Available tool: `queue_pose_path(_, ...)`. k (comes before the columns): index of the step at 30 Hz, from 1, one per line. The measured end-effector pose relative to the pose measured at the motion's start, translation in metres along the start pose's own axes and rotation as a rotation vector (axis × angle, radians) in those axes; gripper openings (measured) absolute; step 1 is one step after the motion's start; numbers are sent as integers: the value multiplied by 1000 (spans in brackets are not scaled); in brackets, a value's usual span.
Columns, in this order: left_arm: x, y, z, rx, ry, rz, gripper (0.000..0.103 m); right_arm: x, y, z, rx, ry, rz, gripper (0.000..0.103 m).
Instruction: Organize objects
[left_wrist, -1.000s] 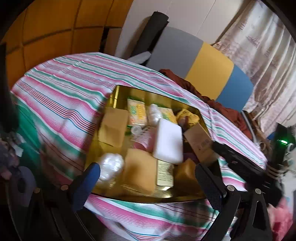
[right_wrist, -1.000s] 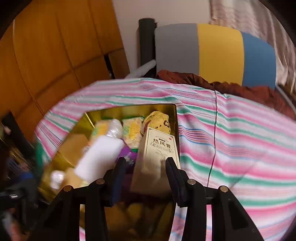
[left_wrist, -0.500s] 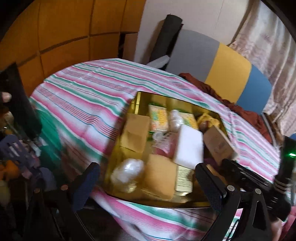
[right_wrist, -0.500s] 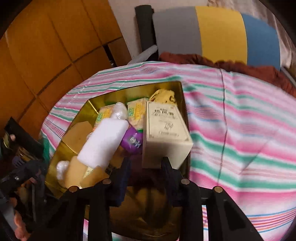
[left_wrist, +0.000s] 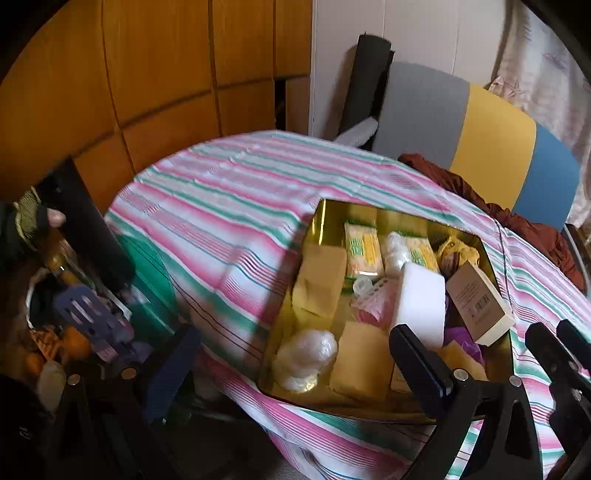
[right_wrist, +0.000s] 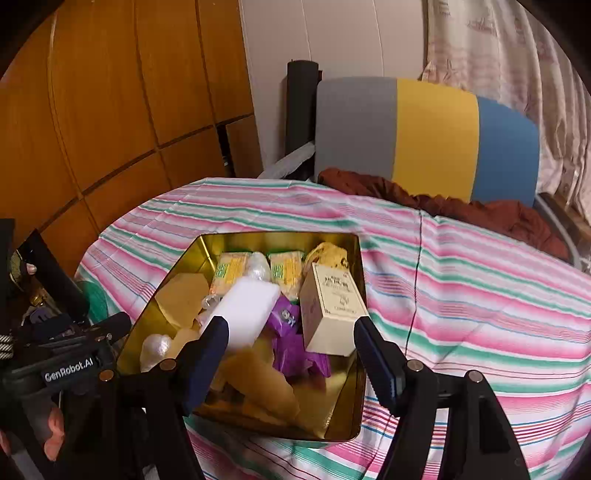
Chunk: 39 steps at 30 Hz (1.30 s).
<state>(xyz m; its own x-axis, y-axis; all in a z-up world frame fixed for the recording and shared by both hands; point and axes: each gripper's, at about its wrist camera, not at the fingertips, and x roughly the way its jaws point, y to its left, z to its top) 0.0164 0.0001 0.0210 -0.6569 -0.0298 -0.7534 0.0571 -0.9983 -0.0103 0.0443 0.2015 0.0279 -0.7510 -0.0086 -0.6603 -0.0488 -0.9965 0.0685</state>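
Note:
A gold tin box (right_wrist: 354, 406) sits on the striped tablecloth, full of items. A cream carton (right_wrist: 330, 308) leans at its right side, free of any finger; it also shows in the left wrist view (left_wrist: 478, 301). A white block (right_wrist: 249, 314), purple wrappers (right_wrist: 291, 336), tan pieces (right_wrist: 181, 299), yellow-green packets (right_wrist: 229, 271) and a clear bag (right_wrist: 155, 345) fill the rest. My right gripper (right_wrist: 290, 356) is open and empty, just in front of the box. My left gripper (left_wrist: 295, 363) is open and empty at the box's near-left corner (left_wrist: 266, 380).
The striped tablecloth (right_wrist: 480, 295) stretches right of the box. A grey, yellow and blue cushion (right_wrist: 424, 136) and brown cloth (right_wrist: 443, 203) lie behind. Wooden panels (left_wrist: 147, 74) stand left. Clutter with a purple slotted item (left_wrist: 88, 317) sits off the table's left edge.
My right gripper has let go of the cream carton, opened wide and pulled back; the carton now leans in the box. My left gripper has drifted left and back.

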Motion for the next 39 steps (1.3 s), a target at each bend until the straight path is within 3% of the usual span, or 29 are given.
queue_pose_path(5, -9, 0, 3, 34, -17, 13, 103, 4, 6, 3, 19, 20, -118, 74)
queue_pose_path(8, -13, 1, 3, 39, -14, 5, 103, 10, 4, 2, 34, 53, -145, 74)
queue_pose_path(27, 0, 2, -2, 40, 95, -30, 103, 23, -5, -6, 83, 110, -199, 74)
queue_pose_path(39, -1, -2, -2, 62, 93, -41, 102, 28, -8, -7, 98, 120, -201, 74)
